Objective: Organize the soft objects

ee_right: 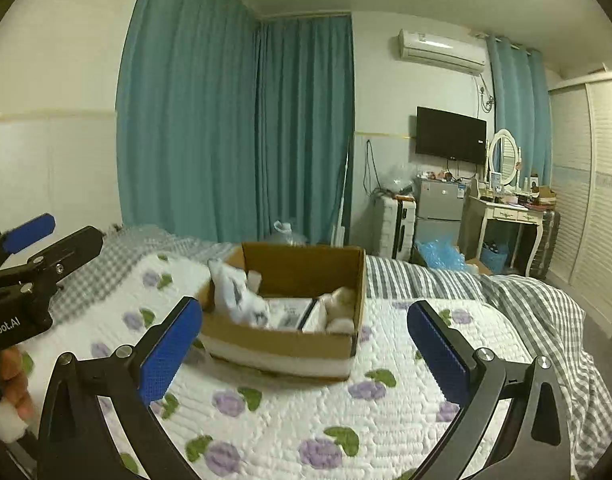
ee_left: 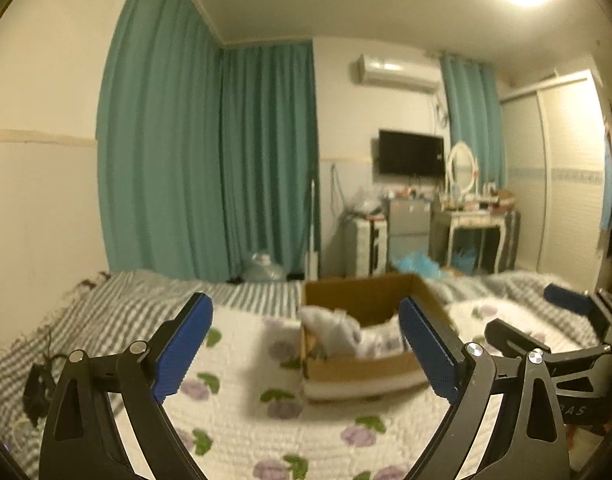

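Note:
A brown cardboard box (ee_left: 426,292) (ee_right: 306,270) stands open on the bed. A white soft toy (ee_right: 237,292) (ee_left: 330,328) leans over its left side, and a beige soft object (ee_right: 340,300) lies at its right. My left gripper (ee_left: 306,340) is open and empty, held above the quilt in front of the box. My right gripper (ee_right: 306,344) is open and empty, also in front of the box. Each gripper shows at the edge of the other's view, the right one (ee_left: 562,300) and the left one (ee_right: 25,236).
A white quilt with purple flowers (ee_right: 306,420) covers the bed over a grey striped blanket (ee_right: 526,300). A black cable (ee_left: 37,384) lies at the left. Teal curtains (ee_right: 233,120), a small fridge (ee_right: 438,204), a dressing table (ee_right: 506,216) and a wardrobe (ee_right: 594,184) stand beyond the bed.

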